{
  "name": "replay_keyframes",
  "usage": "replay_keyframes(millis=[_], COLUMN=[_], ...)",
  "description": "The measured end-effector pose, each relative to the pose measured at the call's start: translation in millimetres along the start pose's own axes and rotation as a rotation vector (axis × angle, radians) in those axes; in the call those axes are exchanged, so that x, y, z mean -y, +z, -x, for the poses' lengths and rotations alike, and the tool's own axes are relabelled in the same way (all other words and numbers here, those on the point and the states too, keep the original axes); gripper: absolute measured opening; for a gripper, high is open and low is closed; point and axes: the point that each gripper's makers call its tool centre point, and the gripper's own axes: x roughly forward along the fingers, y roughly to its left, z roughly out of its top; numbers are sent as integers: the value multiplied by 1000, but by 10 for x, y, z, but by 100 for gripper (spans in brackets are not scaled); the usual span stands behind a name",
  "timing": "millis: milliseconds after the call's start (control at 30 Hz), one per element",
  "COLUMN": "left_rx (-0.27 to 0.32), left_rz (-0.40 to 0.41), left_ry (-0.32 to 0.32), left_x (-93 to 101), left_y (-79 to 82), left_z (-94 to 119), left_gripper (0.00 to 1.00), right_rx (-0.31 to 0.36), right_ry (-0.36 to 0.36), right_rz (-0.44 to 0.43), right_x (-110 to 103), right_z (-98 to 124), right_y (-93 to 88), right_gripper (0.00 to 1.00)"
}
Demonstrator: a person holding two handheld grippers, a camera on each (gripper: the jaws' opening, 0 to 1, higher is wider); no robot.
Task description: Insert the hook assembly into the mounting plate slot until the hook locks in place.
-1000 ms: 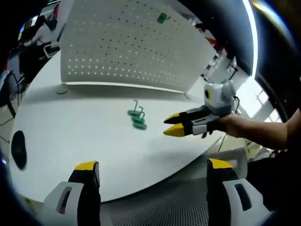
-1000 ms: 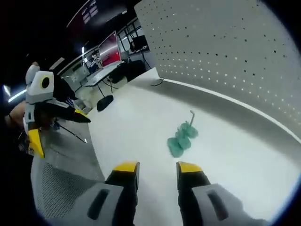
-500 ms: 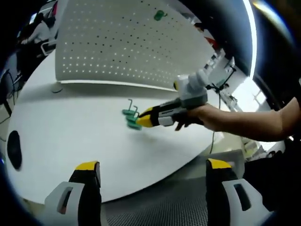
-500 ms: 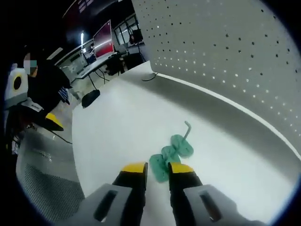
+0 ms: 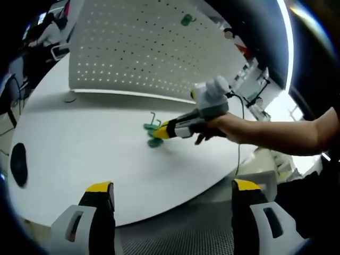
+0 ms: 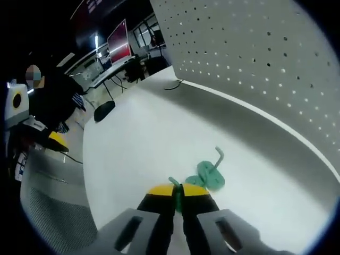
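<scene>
Early stage: right gripper (image 6: 178,192) clamped on one green hook (image 6: 175,195) at lower centre of table (image 6: 133,138); spare hooks (image 6: 210,175) just beside. Left gripper (image 5: 170,194) spread, empty. Insertion into pegboard (image 5: 143,48), upper frame, all remains

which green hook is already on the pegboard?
The lone green hook high on the pegboard; the other green hooks lie on the table at the right gripper.

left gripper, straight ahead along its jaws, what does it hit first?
Probably bare white tabletop: the left gripper hangs open off the near edge. Farther along stand the green hooks and the pegboard. Depth is unclear through the fisheye.
</scene>
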Motion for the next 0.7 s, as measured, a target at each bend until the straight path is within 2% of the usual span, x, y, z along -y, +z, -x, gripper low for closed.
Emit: replay_keyframes(millis=[133, 233, 567, 700], left_rx=[2, 14, 21, 28], left_rz=[1, -3, -28, -35], left_ry=[4, 8, 6, 10], left_x=[-12, -12, 26, 25], left_y=[15, 67, 126, 160], left_z=[10, 19, 13, 24], left_gripper=[92, 92, 92, 90], right_rx=[9, 34, 104, 151], right_ry=[-17, -27, -62, -63], right_rz=[-9, -49, -105, -132], right_x=[15, 24, 18, -34], right_z=[34, 90, 266, 377], right_y=[0, 15, 67, 156], right_gripper=[0, 0, 0, 0])
